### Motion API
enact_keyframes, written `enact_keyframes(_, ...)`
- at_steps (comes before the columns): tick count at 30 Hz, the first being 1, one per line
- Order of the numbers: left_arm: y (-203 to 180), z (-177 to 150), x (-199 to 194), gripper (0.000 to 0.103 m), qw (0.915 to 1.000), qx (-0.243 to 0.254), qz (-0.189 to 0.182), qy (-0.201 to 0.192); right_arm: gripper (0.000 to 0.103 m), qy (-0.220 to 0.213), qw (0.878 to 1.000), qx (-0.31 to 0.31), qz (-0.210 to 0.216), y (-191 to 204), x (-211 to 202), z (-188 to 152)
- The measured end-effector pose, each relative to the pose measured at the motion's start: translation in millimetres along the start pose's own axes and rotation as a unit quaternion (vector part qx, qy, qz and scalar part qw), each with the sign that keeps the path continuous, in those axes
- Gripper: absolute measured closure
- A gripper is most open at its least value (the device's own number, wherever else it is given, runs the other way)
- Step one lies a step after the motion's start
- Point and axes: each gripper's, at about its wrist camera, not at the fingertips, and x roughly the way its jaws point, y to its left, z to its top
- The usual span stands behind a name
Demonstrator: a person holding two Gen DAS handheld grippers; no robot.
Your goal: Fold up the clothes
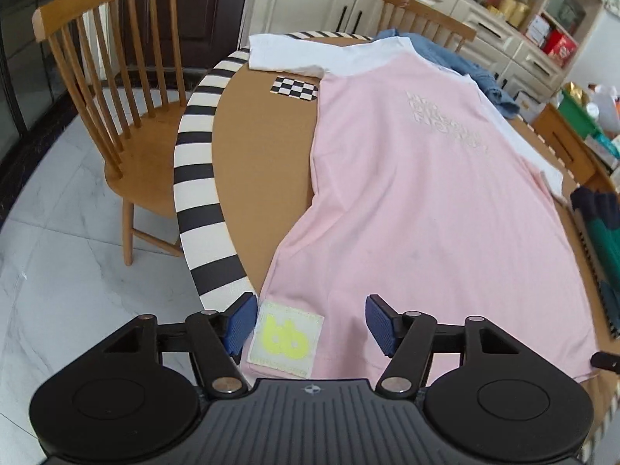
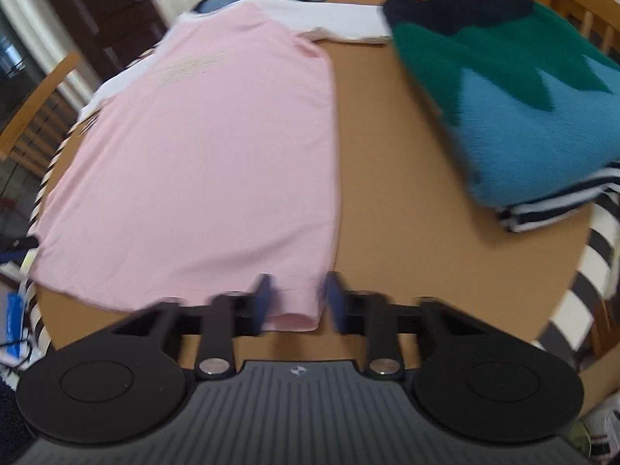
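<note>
Round brown table (image 1: 255, 162) edged in black-and-white stripes, pale marble floor (image 1: 58, 271), wooden spindle chair (image 1: 116, 89); pink white-sleeved T-shirt (image 1: 407, 201) flat on top; left gripper (image 1: 310, 327) and right gripper (image 2: 296, 302) spread at hem.

Bare tabletop (image 2: 387, 162) btwn shirt (image 2: 201, 147), sweater (image 2: 515, 89)

Soft, even daylight, faint shadows; the left view is sharp, the right motion-blurred; fisheye bends both views' edges.
</note>
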Motion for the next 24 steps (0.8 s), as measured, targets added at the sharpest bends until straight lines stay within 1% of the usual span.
enact_keyframes(1,-2.2,-1.3,0.4,0.072,0.9999,0.009,0.005,-0.001,0.098,0.0,1.0,-0.009,0.0,3.2,-0.9,-2.3)
enact_keyframes(2,-1.6,-1.1,0.8,0.097,1.0,-0.001,-0.002,0.005,0.1,0.0,1.0,-0.019,-0.001,6.3,-1.8,-4.6)
enact_keyframes(3,0.9,0.1,1.3,0.096,0.9996,-0.022,-0.015,0.014,0.1,-0.001,1.0,-0.028,-0.001,9.5,-2.7,-6.9)
enact_keyframes(5,3.0,-3.4,-1.1,0.097,0.9986,-0.047,-0.018,0.017,0.1,-0.001,0.999,-0.047,-0.001,15.8,-4.5,-11.5)
enact_keyframes(8,2.4,-9.2,-5.2,0.096,0.999,-0.042,-0.007,0.009,0.1,-0.002,0.999,-0.037,-0.007,3.7,-13.3,-16.1)
enact_keyframes(11,0.5,-13.7,-8.3,0.095,0.9994,-0.035,-0.003,0.005,0.099,0.008,1.0,-0.027,-0.009,-0.4,-6.8,-21.2)
enact_keyframes(15,0.3,-13.8,-9.9,0.091,0.9993,-0.034,-0.002,0.013,0.098,0.004,1.0,-0.023,-0.014,-0.2,-3.6,-25.3)
enact_keyframes(18,3.5,-12.5,-11.7,0.088,0.999,-0.037,-0.004,0.022,0.095,-0.01,0.999,-0.022,-0.028,9.7,-8.7,-19.4)
enact_keyframes(19,5.1,-11.3,-13.0,0.084,0.9989,-0.039,-0.003,0.025,0.093,-0.016,0.999,-0.022,-0.033,13.5,-10.8,-17.1)
enact_keyframes(20,6.6,-10.0,-14.4,0.077,0.9988,-0.04,-0.002,0.027,0.087,-0.021,0.999,-0.021,-0.038,17.3,-12.8,-14.9)
enact_keyframes(21,8.2,-8.7,-15.8,0.076,0.9987,-0.041,-0.001,0.03,0.075,-0.027,0.999,-0.021,-0.043,21.1,-14.8,-12.6)
enact_keyframes(22,10.8,-6.0,-18.3,0.069,0.9986,-0.043,-0.003,0.03,0.069,-0.032,0.998,-0.021,-0.048,24.9,-16.8,-10.4)
enact_keyframes(23,13.9,-2.5,-21.6,0.061,0.9986,-0.045,-0.005,0.028,0.067,-0.037,0.998,-0.02,-0.053,28.7,-18.9,-8.1)
enact_keyframes(24,17.0,2.3,-25.6,0.056,0.9986,-0.047,-0.008,0.022,0.067,-0.043,0.997,-0.02,-0.058,32.5,-20.9,-5.8)
